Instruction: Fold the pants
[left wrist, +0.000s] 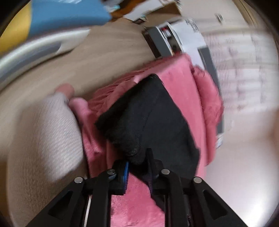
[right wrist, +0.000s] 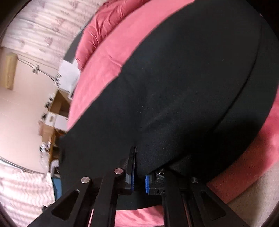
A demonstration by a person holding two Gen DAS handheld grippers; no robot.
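The black fabric pants (left wrist: 150,118) lie on a pink plush blanket (left wrist: 181,90) that covers a bed, and both hand-held grippers hold them by an edge. In the left wrist view, the left hand-held gripper (left wrist: 137,165) pinches a bunched, fuzzy fold of the black cloth between its blue-ridged pads (left wrist: 126,174); the fold is lifted off the blanket and hangs as a rumpled wedge, with a narrow strip of cloth trailing down past the right finger. Just left of the pants, touching the pink blanket, is a person's arm in a cream ribbed knit sleeve (left wrist: 50,132), with fingertips showing beyond the cuff. Behind the bed, a beige wooden floor (left wrist: 97,57), a blue and yellow panel (left wrist: 68,14) and a grey and white box (left wrist: 176,36) are streaked by motion blur. In the right wrist view, the right hand-held gripper (right wrist: 139,179) has its two blue pads close together with the hem of the pants between them, so it too is clamped on the cloth. From there the pants (right wrist: 183,83) spread out smooth and broad across most of the view, a long seam curving along their right side. The pink blanket (right wrist: 104,69) shows beyond their upper left edge and again below the gripper. A pale wall with stacked cardboard boxes (right wrist: 57,111) lies to the left, blurred.
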